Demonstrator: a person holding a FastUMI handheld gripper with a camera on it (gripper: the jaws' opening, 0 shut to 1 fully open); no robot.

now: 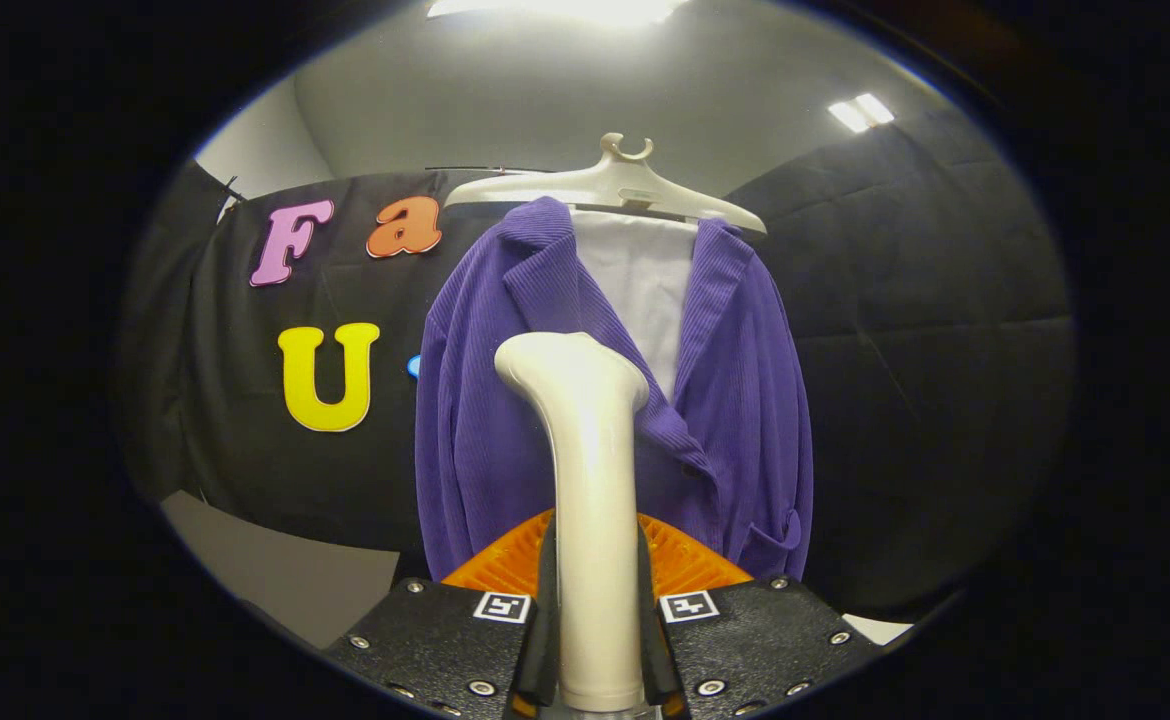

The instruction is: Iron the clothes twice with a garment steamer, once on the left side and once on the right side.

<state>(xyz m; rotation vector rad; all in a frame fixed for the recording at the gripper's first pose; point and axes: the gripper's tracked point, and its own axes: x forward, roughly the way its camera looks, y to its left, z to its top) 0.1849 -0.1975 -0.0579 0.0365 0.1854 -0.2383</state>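
Now the gripper [596, 620] holds the steamer [585, 480] by its handle, with both fingers pressed on it from the two sides. Its head stands upright (bent a little to the left) in front of the jacket [505, 420]. This purple jacket hangs on a hanger [610, 185] just beyond the steamer, open over a white shirt [645, 280].

Glossy plastic steamer [590, 480]; ribbed cloth jacket [505, 400]; smooth plastic hanger [615, 185]

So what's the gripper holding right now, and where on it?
The gripper is shut on the garment steamer, both fingers clamping its handle's lower part.
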